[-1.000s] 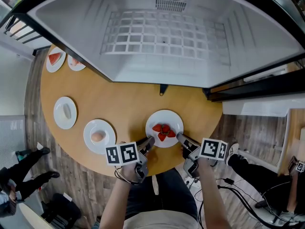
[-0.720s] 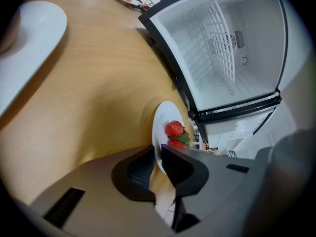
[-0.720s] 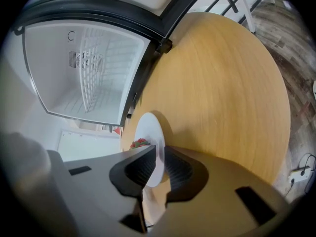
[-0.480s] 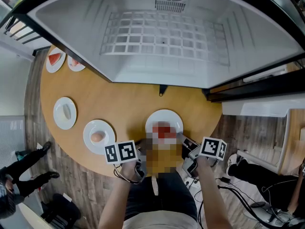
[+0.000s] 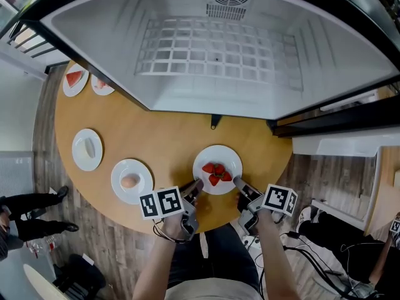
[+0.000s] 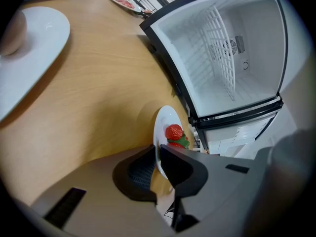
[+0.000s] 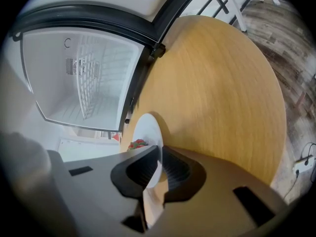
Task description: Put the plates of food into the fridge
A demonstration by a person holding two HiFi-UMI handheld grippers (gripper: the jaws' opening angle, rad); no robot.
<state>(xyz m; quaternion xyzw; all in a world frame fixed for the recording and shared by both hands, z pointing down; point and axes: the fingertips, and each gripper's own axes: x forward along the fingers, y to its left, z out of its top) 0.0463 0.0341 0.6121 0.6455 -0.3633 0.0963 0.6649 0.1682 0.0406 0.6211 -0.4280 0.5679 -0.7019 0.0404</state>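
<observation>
Light wood forms the round table (image 5: 156, 133) in the head view. The open fridge (image 5: 94, 36) stands at its far edge, with a white wire shelf (image 5: 212, 49) inside. The plate of strawberries (image 5: 219, 154) sits near the table's front edge, directly before the fridge. The left gripper (image 5: 197, 185) meets the plate's near-left rim. The right gripper (image 5: 237, 181) meets its near-right rim. Further left stand a plate with a pale round item (image 5: 142, 172), a second plate (image 5: 81, 141) and two plates with red food (image 5: 70, 87) at the far-left edge.

Left gripper view: the jaws of the left gripper (image 6: 157, 157) are nearly together, with only the thin white rim of the plate of strawberries (image 6: 163, 125) clamped between them. One strawberry (image 6: 174, 132) shows just beyond the jaws. The fridge (image 6: 256, 48) fills the upper right.

Right gripper view: the jaws of the right gripper (image 7: 160, 164) are closed to a narrow gap, pinching the opposite rim of the plate of strawberries (image 7: 148, 127). The fridge (image 7: 49, 83) lies at upper left and the table (image 7: 217, 83) at right.

Whether the plate rests on the table or is raised off it cannot be told.
</observation>
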